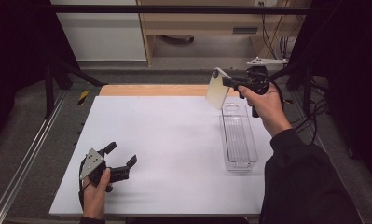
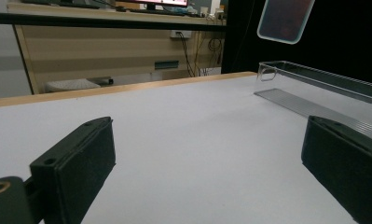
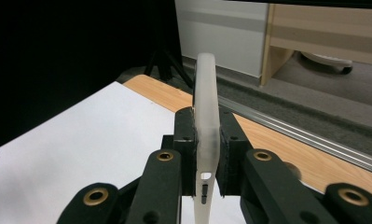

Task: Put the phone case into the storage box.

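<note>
Right claw [image 1: 228, 82] clamped on phone case [image 1: 217, 88] above clear tray [image 1: 239, 135], left claw [image 1: 120, 161] open, resting on white table [image 1: 165, 149].

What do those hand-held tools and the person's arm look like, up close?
Both grippers, left and right, are black, each with two block-like padded jaws on linkages with brass-coloured pivots, a grey three-cornered plate on top and a black trailing cable. The person's right arm wears a black sleeve.

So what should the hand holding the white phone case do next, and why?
Probably lower the phone case a little toward the clear tray. The right gripper is clamped on the case's edge and holds it in the air over the tray's far end, apart from it. The tray looks empty, and the left gripper rests open on the table, far away.
</note>
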`<action>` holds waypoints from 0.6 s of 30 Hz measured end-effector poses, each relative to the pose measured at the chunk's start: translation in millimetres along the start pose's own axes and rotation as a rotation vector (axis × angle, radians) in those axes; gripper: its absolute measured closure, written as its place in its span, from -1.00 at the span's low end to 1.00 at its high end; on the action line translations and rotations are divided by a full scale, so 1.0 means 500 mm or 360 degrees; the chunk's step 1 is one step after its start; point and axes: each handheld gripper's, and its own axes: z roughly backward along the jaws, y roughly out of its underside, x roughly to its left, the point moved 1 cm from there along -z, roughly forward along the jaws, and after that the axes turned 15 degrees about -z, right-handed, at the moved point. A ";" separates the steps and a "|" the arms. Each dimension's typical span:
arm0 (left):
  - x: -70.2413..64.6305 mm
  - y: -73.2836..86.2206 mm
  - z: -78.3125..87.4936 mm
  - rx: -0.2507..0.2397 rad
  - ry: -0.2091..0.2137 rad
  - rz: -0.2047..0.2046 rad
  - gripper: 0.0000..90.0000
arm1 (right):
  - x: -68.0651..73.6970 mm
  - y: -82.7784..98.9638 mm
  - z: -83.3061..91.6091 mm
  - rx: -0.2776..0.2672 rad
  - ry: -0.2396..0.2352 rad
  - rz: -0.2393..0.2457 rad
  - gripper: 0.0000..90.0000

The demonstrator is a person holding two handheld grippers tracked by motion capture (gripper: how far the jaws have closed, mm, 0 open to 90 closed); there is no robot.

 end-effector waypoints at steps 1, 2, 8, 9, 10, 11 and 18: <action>0.000 0.000 0.000 -0.0001 0.0000 -0.0001 -0.95 | -0.004 0.001 0.003 -0.0004 0.0005 -0.0004 0.80; 0.000 0.000 0.000 -0.0001 0.0001 -0.0002 -0.95 | -0.007 0.001 0.006 -0.0010 0.0009 -0.0005 0.80; 0.000 0.000 0.000 -0.0002 0.0002 -0.0001 -0.95 | -0.026 0.002 0.024 -0.0033 0.0036 -0.0018 0.80; 0.001 0.000 0.000 0.0003 0.0002 -0.0006 -0.95 | -0.029 0.002 0.027 -0.0036 0.0039 -0.0023 0.80; 0.001 0.000 0.000 0.0002 0.0002 -0.0005 -0.95 | -0.032 0.002 0.030 -0.0039 0.0043 -0.0027 0.80; 0.001 0.000 0.001 0.0001 0.0002 -0.0004 -0.95 | -0.035 0.003 0.032 -0.0043 0.0050 -0.0024 0.80; 0.002 0.001 0.001 -0.0002 0.0000 0.0002 -0.95 | -0.056 0.006 0.051 -0.0052 0.0093 -0.0026 0.80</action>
